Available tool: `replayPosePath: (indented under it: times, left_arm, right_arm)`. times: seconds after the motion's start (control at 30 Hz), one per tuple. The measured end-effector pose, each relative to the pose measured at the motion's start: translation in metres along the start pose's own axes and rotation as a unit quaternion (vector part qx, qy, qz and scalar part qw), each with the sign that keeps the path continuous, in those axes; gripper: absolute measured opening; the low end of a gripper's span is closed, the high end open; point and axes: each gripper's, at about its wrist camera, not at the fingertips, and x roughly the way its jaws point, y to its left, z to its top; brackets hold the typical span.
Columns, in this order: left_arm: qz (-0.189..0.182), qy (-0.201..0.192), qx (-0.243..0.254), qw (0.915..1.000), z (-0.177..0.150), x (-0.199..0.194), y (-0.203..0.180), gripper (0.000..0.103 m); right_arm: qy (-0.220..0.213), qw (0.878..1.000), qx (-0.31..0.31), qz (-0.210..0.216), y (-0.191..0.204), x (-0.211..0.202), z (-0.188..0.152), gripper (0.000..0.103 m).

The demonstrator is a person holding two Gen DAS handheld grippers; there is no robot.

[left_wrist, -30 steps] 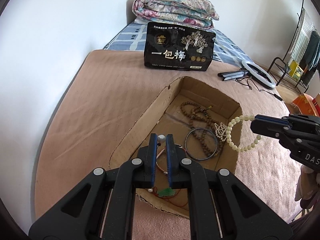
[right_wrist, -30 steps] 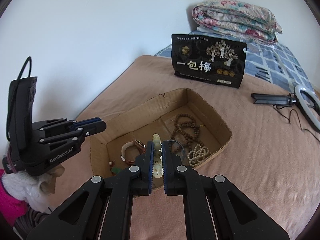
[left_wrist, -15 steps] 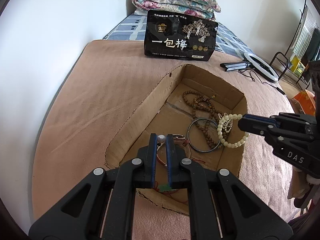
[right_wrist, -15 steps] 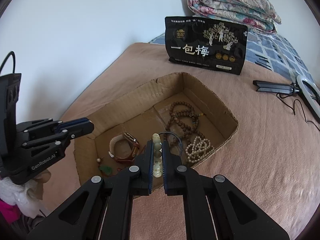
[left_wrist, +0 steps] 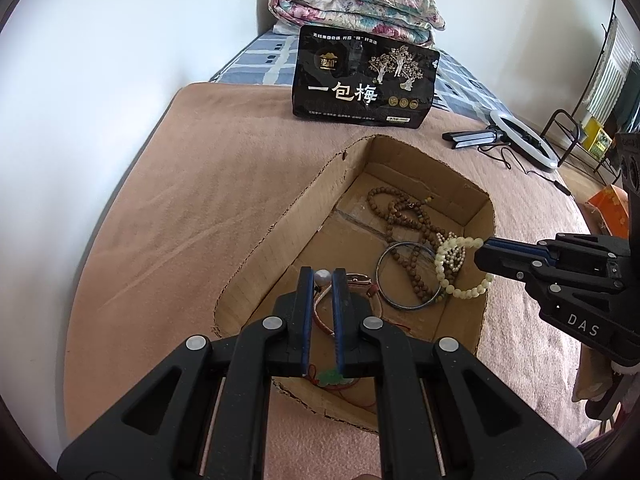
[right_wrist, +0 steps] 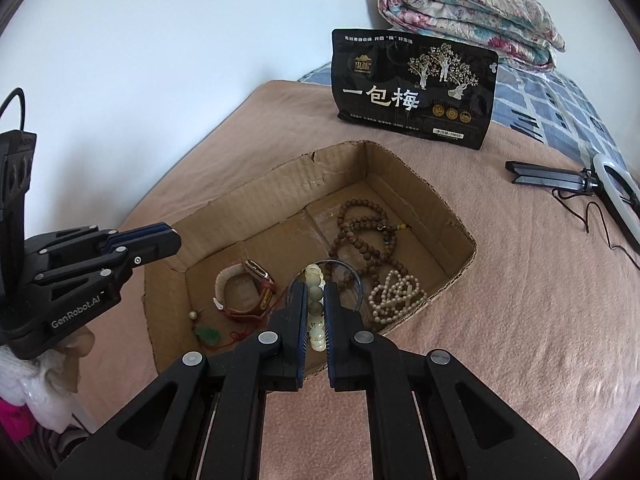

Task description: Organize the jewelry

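A shallow cardboard box lies on the pink blanket. In it are brown bead strands, a dark bangle, a white pearl strand, a watch with a pale strap and a green pendant on red cord. My right gripper is shut on a pale jade bead bracelet and holds it over the box's near right part. My left gripper is shut on a small pearl bead above the box's near left end.
A black snack bag stands behind the box. A folded floral quilt lies further back. A ring light with a folded tripod lies on the blanket at the right. The white wall runs along the left.
My right gripper has carried the jade bracelet from beside the box's right edge to over the box and lower. My left gripper has kept its hold on the pearl bead.
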Motion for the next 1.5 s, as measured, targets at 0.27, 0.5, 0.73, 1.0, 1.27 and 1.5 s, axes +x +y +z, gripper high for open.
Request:
replayPosePath:
  times: [0.27,0.5,0.73,1.0,1.27,1.5]
  left_arm:
    - [0.005,0.001,0.005,1.0,-0.001,0.001,-0.002,0.011]
    - [0.009,-0.009,0.005,0.9999,-0.001,-0.004,-0.004,0.034]
    - [0.013,-0.022,0.011,0.9996,-0.002,-0.018,-0.013,0.034]
    - [0.015,-0.054,0.026,0.9981,-0.006,-0.054,-0.032,0.034]
    - [0.008,-0.083,0.039,0.9957,-0.02,-0.091,-0.055,0.034]
    - [-0.007,-0.102,0.062,0.9928,-0.038,-0.118,-0.085,0.044]
  right_arm:
    - [-0.001,1.0,-0.002,-0.01,-0.001,-0.001,0.0,0.037]
    - [-0.009,0.999,-0.008,-0.034,0.0,-0.009,-0.004,0.055]
    - [-0.025,0.998,-0.007,-0.049,0.0,-0.031,-0.008,0.063]
    - [-0.051,0.997,-0.012,-0.063,0.001,-0.07,-0.017,0.063]
    - [-0.078,0.994,-0.01,-0.071,-0.002,-0.11,-0.034,0.069]
    - [-0.093,0.992,-0.007,-0.085,-0.011,-0.14,-0.056,0.07]
